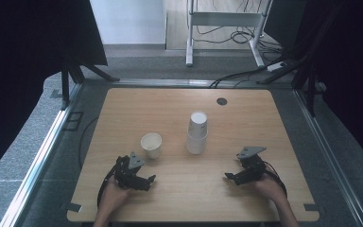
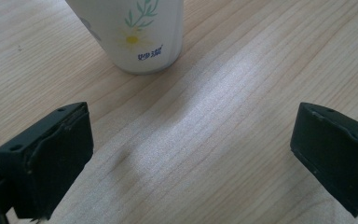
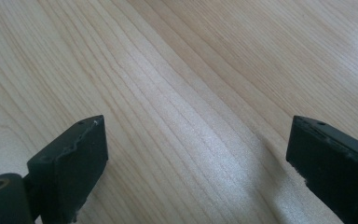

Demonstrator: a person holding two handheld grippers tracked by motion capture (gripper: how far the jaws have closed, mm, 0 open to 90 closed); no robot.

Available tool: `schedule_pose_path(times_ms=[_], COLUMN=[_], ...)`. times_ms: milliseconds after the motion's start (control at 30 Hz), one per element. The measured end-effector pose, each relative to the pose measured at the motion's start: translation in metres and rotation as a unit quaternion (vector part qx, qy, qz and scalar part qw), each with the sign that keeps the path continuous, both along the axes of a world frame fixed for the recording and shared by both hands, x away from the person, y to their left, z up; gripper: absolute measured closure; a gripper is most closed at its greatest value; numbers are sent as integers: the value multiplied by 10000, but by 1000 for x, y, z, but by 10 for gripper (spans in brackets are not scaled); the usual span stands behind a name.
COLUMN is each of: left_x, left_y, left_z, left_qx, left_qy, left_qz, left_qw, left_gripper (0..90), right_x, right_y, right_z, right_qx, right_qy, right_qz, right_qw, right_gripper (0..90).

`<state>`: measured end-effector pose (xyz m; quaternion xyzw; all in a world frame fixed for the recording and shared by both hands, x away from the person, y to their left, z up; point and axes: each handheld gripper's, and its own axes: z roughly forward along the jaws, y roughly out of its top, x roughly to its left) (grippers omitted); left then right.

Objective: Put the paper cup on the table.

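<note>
- A single paper cup (image 1: pixel 151 144) stands upright, mouth up, on the wooden table (image 1: pixel 179 198), left of centre and just ahead of the left gripper (image 1: pixel 150 179)
- In the left gripper view the cup (image 2: pixel 135 35) shows a printed daisy with green leaves and, below it, a short line of small blue writing too small to read; a grey mark sits at its left side
- A stack of paper cups (image 1: pixel 197 132) stands upside down near the table's middle, well apart from the single cup, with bare wood between them
- The left gripper lies low over the table near the front edge, its jaws spread wide with nothing between them; bare wood grain fills the gap
- The right gripper (image 1: pixel 230 177) lies low near the front edge on the right side, jaws likewise wide apart and holding nothing, over plain wood (image 3: pixel 191 116)
- Between the two grippers a broad strip of table is open, and the stack stands ahead of that strip
- A small dark round grommet (image 1: pixel 221 101) sits near the far edge
- Beyond the far edge, cables (image 1: pixel 236 35) lie on the floor around a white frame's legs (image 1: pixel 189 33); dark drapes flank both sides
- The back half of the table behind the cups is unoccupied wood
</note>
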<state>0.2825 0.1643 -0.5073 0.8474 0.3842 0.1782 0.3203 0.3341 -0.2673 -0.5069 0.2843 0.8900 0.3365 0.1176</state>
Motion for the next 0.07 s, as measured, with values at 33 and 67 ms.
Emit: schedule_pose_path(times_ms=[33,67], left_x=[0,0], left_y=[0,0], left_z=[0,0], left_qx=[-5,-8], left_qy=[-6,-8], left_qz=[-3,2], left_qw=[10000,10000], left_gripper=[0,0], right_x=[0,0], right_y=[-1,-1], right_z=[-1,-1], right_qx=[-3,-16], right_qy=[1,16], right_qz=[8,17], right_qw=[10000,10000], right_gripper=[56,56])
